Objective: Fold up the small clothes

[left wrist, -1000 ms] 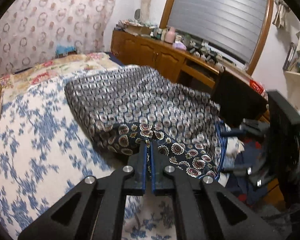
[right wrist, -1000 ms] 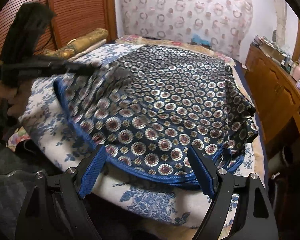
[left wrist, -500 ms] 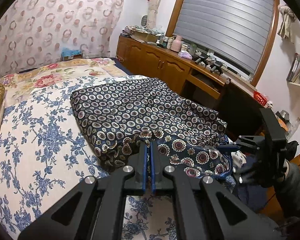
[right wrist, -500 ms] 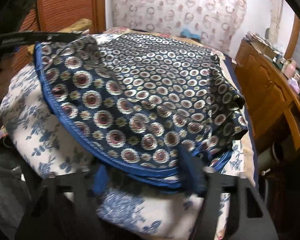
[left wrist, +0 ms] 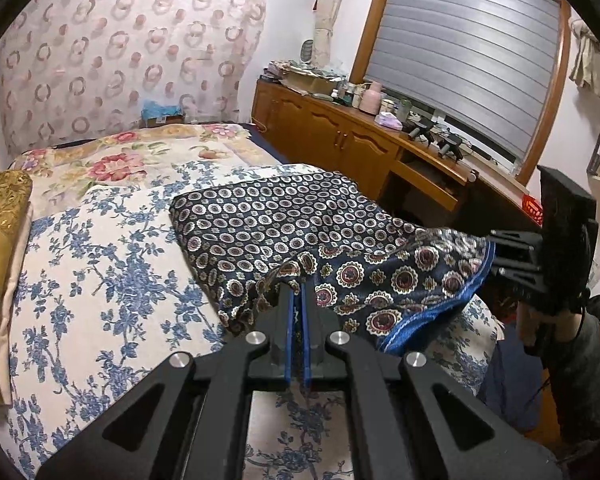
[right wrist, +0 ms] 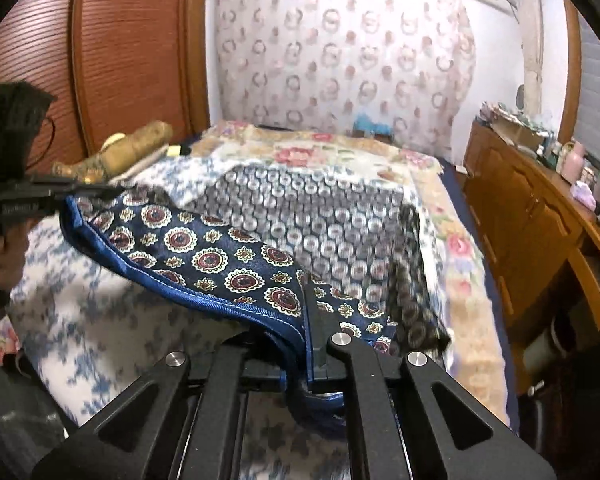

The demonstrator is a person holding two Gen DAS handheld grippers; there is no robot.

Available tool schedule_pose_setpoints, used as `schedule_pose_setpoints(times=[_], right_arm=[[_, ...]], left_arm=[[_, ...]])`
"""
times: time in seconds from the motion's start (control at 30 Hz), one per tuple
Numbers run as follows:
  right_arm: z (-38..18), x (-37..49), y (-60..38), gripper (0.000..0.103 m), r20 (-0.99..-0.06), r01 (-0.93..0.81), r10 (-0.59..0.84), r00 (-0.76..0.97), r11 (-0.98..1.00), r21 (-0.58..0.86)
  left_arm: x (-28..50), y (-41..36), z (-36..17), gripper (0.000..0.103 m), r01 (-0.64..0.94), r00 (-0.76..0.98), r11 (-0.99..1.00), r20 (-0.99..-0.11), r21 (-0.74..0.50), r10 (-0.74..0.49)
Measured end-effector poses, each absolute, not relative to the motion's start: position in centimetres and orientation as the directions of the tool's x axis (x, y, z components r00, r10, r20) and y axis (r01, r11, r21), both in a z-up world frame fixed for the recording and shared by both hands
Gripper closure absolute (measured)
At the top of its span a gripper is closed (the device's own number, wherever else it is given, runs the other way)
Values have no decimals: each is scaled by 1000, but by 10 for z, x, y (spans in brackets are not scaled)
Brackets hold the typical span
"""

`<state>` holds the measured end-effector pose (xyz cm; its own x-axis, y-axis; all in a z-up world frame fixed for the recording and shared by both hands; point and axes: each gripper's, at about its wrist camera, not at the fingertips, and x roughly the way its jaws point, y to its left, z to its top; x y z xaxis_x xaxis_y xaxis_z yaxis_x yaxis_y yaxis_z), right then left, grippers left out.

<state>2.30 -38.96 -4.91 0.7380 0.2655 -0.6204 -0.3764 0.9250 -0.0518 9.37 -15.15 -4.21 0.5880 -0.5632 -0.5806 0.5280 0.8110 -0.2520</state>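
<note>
While both tongs pinch the near blue edge, the cloth (left wrist: pixel 284 224) stretches away across the bed (left wrist: pixel 100 280). Left tongs (left wrist: pixel 297 300) hold one corner. Right tongs (right wrist: pixel 306 308) hold the other.

Silky glossy cloth garment (left wrist: pixel 300 224), matt cotton bedsheet (left wrist: pixel 100 280), varnished wood cabinet (left wrist: pixel 340 140).

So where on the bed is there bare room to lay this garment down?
Free: blue-flowered white bedspread between the gold bolster pillow and the navy medallion-print garment. Crowded: the wooden sideboard.
</note>
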Motion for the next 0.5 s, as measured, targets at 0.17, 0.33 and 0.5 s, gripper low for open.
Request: schedule_pose_setpoints(times=[0.17,0.33,0.5], right_arm=[[-40,41,-389,101,-608,-392,275,745,918,-65],[-37,61,-385,101,-597,-396,283,751,916,-65],[-37,74,-380,101,-587,-402,288,756,913,-69]], left_arm=[[102,-150,-42,100,512,592,822,-591,-250,-548],[114,-146,-43,99,498,593,829,-598,-254,-540],[119,-139,-41,93,509,598,823,-585,-251,-548]])
